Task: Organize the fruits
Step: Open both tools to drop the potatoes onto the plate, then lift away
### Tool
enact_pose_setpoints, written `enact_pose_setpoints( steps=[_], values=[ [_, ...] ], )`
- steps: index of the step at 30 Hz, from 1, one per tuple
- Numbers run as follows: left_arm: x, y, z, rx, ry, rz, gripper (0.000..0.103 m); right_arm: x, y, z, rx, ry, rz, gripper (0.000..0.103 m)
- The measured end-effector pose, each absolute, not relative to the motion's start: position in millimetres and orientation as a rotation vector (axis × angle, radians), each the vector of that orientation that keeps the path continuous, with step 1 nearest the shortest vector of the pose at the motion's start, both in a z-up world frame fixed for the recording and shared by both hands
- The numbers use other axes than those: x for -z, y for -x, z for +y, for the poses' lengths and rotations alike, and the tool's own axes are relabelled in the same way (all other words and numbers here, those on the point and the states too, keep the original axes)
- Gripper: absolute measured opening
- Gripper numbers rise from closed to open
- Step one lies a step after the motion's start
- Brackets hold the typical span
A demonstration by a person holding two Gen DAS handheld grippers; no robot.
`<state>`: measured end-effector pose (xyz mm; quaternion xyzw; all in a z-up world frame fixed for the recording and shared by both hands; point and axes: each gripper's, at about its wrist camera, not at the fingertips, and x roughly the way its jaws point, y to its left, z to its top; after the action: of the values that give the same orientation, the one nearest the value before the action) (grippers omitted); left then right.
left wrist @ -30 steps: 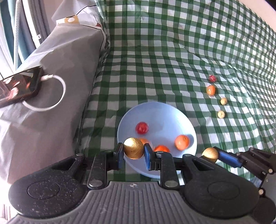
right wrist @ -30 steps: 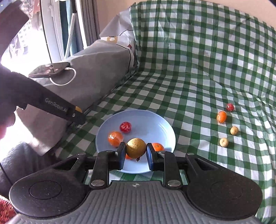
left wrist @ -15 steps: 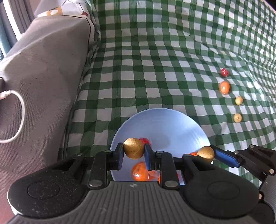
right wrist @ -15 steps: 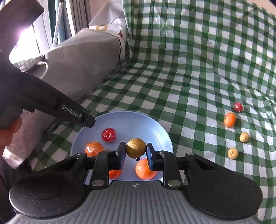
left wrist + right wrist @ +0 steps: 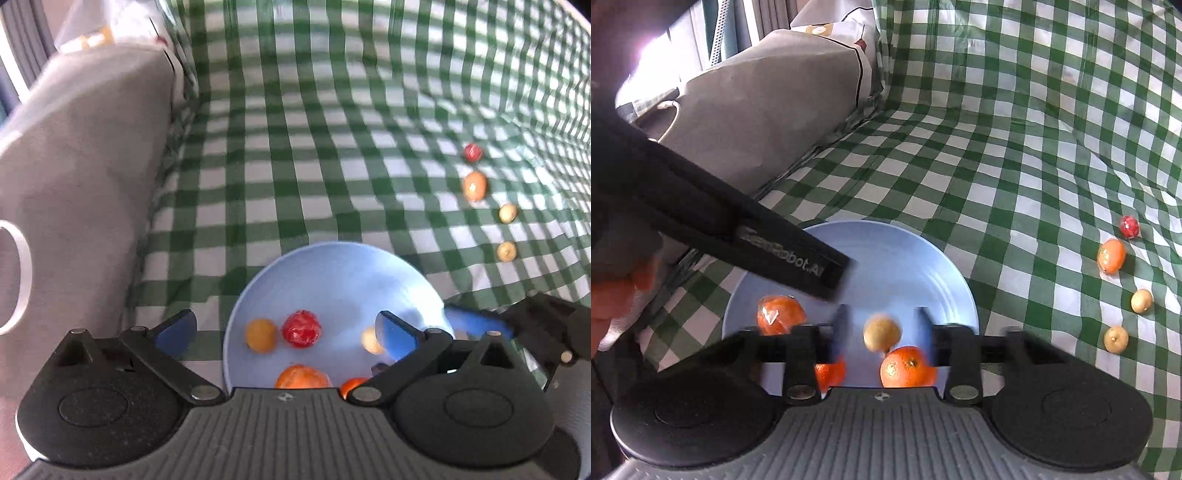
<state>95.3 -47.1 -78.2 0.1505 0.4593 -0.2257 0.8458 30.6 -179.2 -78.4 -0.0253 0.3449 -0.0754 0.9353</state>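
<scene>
Your left gripper (image 5: 286, 328) stands with its jaws spread wide and nothing between them, poised over the near part of the light-blue plate (image 5: 332, 266). Directly beneath the gap lie a yellow-orange fruit (image 5: 260, 335) and a red fruit (image 5: 301, 328), side by side on the plate.

Your right gripper (image 5: 882, 334) also has its jaws apart. A small tan fruit (image 5: 882, 332) sits in the gap, clear of both blurred fingers; judge it as released, dropping or just landed on the plate. It is not clamped.

Step in hand: depositing fruit onto the plate. Both deposits appear complete or nearly so.

Next move, as a judgement: lift both grippers clear of the plate, then carry them to the far right, where four fruits lie in a line on the green checked cloth (image 5: 1015, 155): a red one (image 5: 1129, 226), an orange one (image 5: 1111, 255) and two tan ones (image 5: 1141, 301) (image 5: 1115, 339). Keep the jaws wide on approach; these fruits are round and will roll if nudged.

Limits of view:
- The near rim of the plate is cut off by each gripper body.
- Two oranges (image 5: 908, 366) (image 5: 830, 371) are partly hidden behind the right gripper.
- An orange wrapped fruit (image 5: 780, 319) is partly covered.
- Motion blur smears the right fingers, so contact with the tan fruit cannot be confirmed.
</scene>
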Motion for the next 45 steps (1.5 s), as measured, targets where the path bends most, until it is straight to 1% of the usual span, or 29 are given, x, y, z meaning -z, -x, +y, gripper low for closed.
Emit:
enact_pose_setpoints(
  steps=[1, 2, 3, 4, 5, 11, 14, 18, 25, 33, 45],
  values=[
    [71.7, -88.9, -42.5, 0.475, -0.323, 0.964, 0.103, 73.7, -25.3, -177.9, 0.158, 0.054, 0.701, 0.073],
    [67.1, -83.3, -38.0, 0.467, -0.326, 0.965, 0.103, 69.1, -19.3, -175.9, 0.161, 0.059, 0.699, 0.078],
    [62.3, -75.3, -31.5, 0.453, -0.322, 0.968, 0.103, 65.1, -12.3, -173.3, 0.166, 0.061, 0.698, 0.081],
    [57.4, -67.5, -25.1, 0.446, -0.318, 0.97, 0.103, 60.6, -2.7, -170.2, 0.178, 0.055, 0.698, 0.088],
    [53.6, -59.7, -19.3, 0.442, -0.318, 0.971, 0.103, 57.4, 5.7, -167.6, 0.19, 0.044, 0.696, 0.092],
    [36.0, -11.6, 17.7, 0.363, -0.293, 0.993, 0.103, 44.9, 62.4, -141.8, 0.265, -0.03, 0.665, 0.097],
    [29.1, 6.1, 30.7, 0.347, -0.27, 0.981, 0.103, 39.9, 85.9, -126.3, 0.286, -0.026, 0.629, 0.097],
    [20.0, 25.0, 37.4, 0.332, -0.285, 0.943, 0.103, 34.3, 106.5, -109.7, 0.285, 0.001, 0.586, 0.099],
    [2.0, 54.9, 41.7, 0.344, -0.283, 0.887, 0.103, 26.0, 137.0, -94.9, 0.295, 0.013, 0.529, 0.099],
    [-5.8, 73.6, 38.6, 0.359, -0.293, 0.859, 0.103, 16.4, 154.6, -90.2, 0.319, 0.018, 0.487, 0.1],
    [-8.7, 74.2, 41.2, 0.337, -0.292, 0.86, 0.103, 15.3, 159.7, -85.8, 0.31, 0.023, 0.484, 0.1]
  ],
)
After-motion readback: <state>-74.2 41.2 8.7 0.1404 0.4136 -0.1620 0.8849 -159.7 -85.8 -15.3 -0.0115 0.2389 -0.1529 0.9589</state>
